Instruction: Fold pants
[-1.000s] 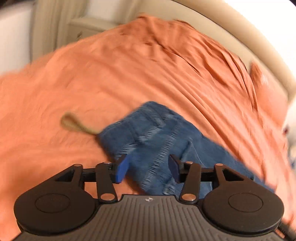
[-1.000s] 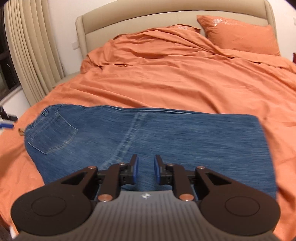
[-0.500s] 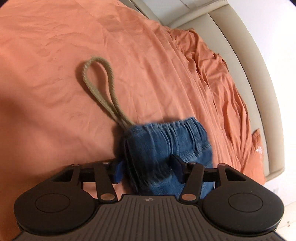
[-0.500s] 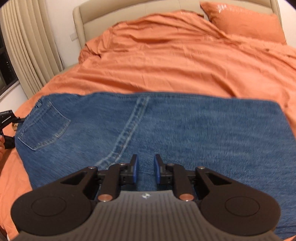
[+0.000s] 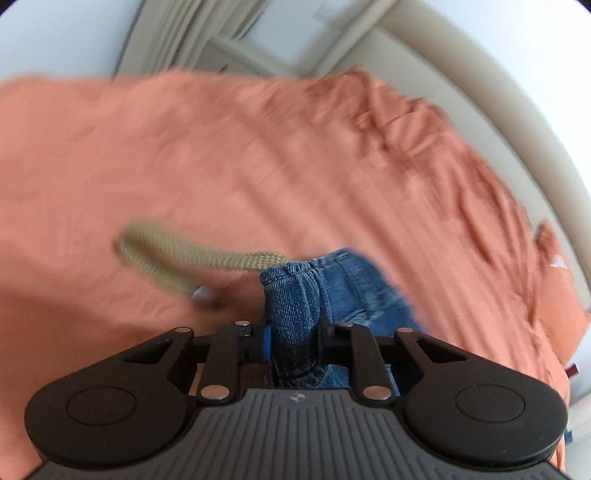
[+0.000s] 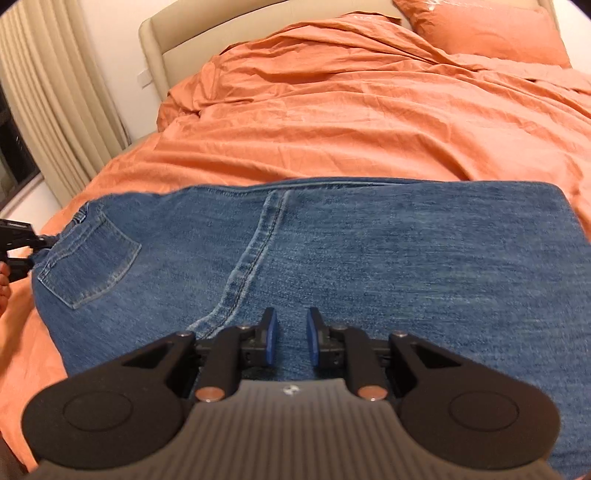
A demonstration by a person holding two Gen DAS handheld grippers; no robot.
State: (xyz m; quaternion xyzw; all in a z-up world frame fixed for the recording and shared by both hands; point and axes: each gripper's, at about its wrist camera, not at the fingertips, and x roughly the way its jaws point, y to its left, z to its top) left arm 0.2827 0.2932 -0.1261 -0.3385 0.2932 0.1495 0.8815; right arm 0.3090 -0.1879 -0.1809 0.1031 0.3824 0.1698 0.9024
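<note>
Now left gripper (image 5: 293,338), angled downward, has just closed, pinching jeans (image 5: 295,306).

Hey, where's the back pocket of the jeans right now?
In the right wrist view the back pocket lies on the left end of the jeans, near the waistband that the left gripper has pinched, on the orange bedspread.

Each camera rides its own tongs, looking forward and down along the fingers. The left view sits very close to the blue denim pants (image 5: 354,288) at their waistband end. The right view looks across the pants toward the beige padded headboard (image 6: 236,22). Both views take in the orange bedspread (image 6: 351,110).
</note>
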